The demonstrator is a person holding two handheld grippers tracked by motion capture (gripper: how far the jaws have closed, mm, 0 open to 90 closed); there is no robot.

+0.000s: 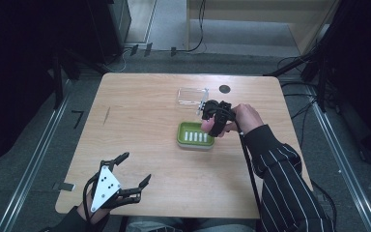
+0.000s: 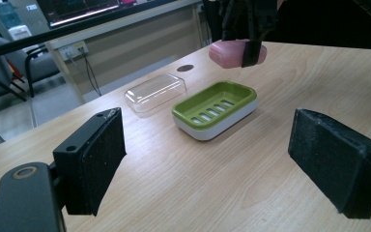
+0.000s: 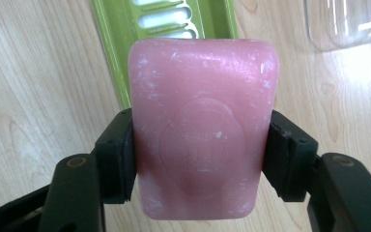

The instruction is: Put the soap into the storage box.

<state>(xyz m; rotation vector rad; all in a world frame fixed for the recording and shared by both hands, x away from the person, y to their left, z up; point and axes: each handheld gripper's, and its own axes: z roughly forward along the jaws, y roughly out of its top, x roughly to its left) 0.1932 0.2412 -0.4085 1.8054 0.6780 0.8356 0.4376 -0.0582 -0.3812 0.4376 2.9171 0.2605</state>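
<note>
So we've got the pink soap bar (image 3: 203, 128) clamped in the right gripper (image 1: 213, 118), jaws pressed flat against its two long sides, roughly mid-length. It's hanging in the air just off the right edge of the green soap dish (image 1: 195, 135), not touching it as far as we can tell. From the dish, the clear lid (image 1: 192, 94) sits at about 12 o'clock on the table (image 1: 140, 111), and the soap is around 2 o'clock.

Handling-wise, we'd guess it's a light, stiff little block, but soap is slick, and the white scuffs on its face suggest the surface marks easily. The rounded edges don't give the pads much to bite on, so the flat long sides look like the right place to hold. Squeeze too hard and we'd probably dent it; too soft and it could slide out.

Left gripper (image 1: 125, 178) is down at 7 o'clock near the table's front edge, jaws spread wide with nothing between them.
</note>
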